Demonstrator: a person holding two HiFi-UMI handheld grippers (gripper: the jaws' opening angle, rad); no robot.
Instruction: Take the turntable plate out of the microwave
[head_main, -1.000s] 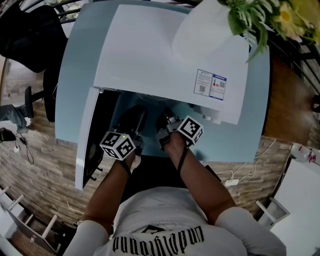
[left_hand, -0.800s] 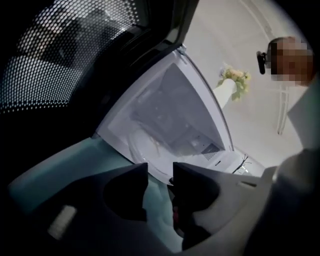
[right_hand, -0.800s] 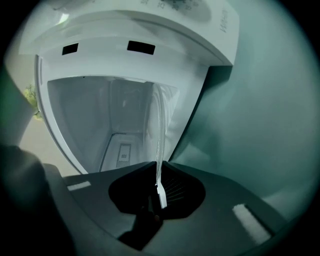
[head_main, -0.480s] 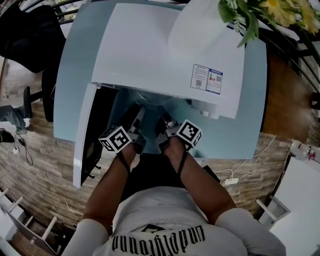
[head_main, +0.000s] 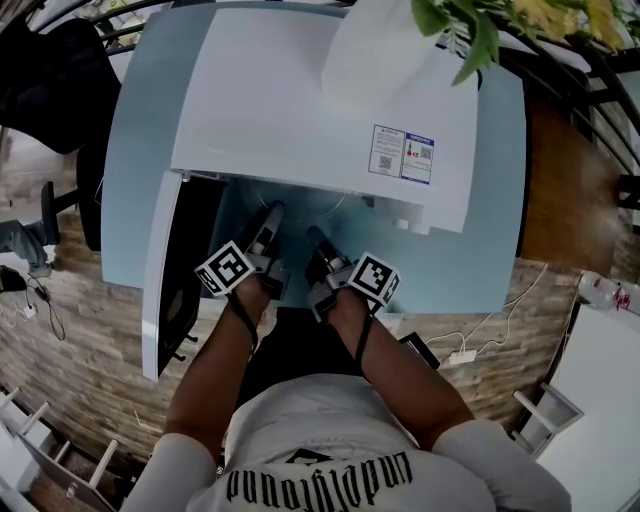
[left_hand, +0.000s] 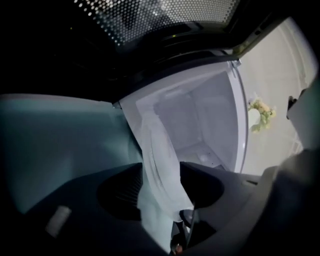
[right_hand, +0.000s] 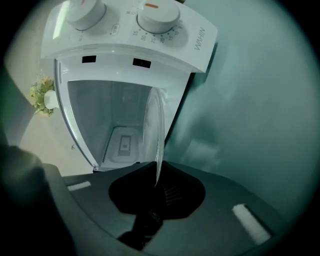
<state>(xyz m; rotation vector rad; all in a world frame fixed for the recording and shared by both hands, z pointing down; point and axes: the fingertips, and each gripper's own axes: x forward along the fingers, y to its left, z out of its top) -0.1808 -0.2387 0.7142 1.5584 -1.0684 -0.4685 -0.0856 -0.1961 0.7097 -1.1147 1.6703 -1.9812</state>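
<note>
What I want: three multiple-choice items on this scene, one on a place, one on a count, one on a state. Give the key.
1. The clear glass turntable plate is: A on top of the white microwave; B held at its open front; C hanging on the door.
2. Round white dials on its panel: A one; B two; C four.
3. The right claw is: A open and empty; B shut on the door; C shut on the plate's rim.
Key: B, it shows edge-on before the opening; B, two knobs sit side by side; C, the rim runs between pressed jaws.
</note>
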